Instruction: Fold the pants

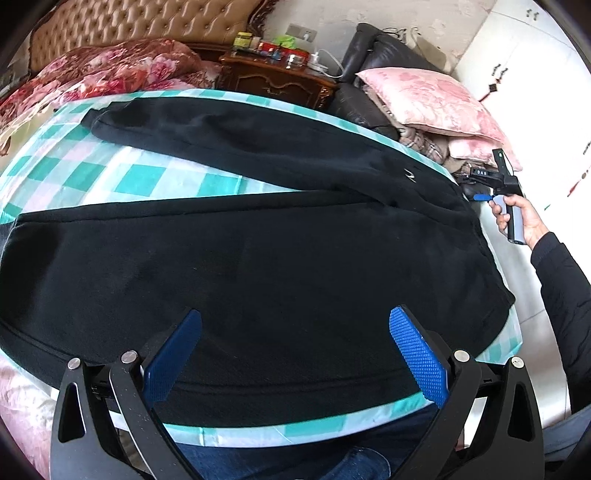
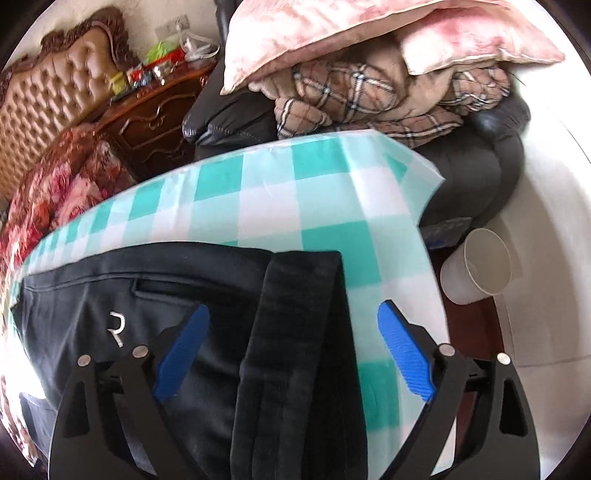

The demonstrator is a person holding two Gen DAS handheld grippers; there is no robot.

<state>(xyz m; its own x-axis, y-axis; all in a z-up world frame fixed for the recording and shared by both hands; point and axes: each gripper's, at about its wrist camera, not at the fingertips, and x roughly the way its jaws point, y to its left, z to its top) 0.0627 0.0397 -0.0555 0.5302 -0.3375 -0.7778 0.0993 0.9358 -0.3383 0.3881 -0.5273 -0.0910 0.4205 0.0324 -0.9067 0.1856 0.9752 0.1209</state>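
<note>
Across the middle of the left wrist view, black pants (image 1: 258, 258) spread flat on the teal-and-white checked cloth (image 1: 122, 173) over the tabletop, one leg running to the upper left, the other filling the centre. At bottom centre, left gripper (image 1: 295, 354) with blue pads splayed wide over the near leg, nothing pinched between them. At the right edge, a hand (image 1: 517, 218) in a dark sleeve (image 1: 565, 280) around the other tool's handle. Behind, upper left, floral bedding (image 1: 110, 70) and a tufted headboard (image 1: 122, 26); upper centre, a dark wooden nightstand (image 1: 277, 81); upper right, a pink pillow (image 1: 428, 99).

Low in the right wrist view, right gripper (image 2: 293, 354) also spread wide, straddling the ribbed waistband (image 2: 295, 350), pads clear of the fabric. Left of it, a white letter logo (image 2: 117, 326) on the cloth. At the right, a translucent cup (image 2: 480, 266) lying on its side beyond the tabletop edge. Somewhat blurred overall.
</note>
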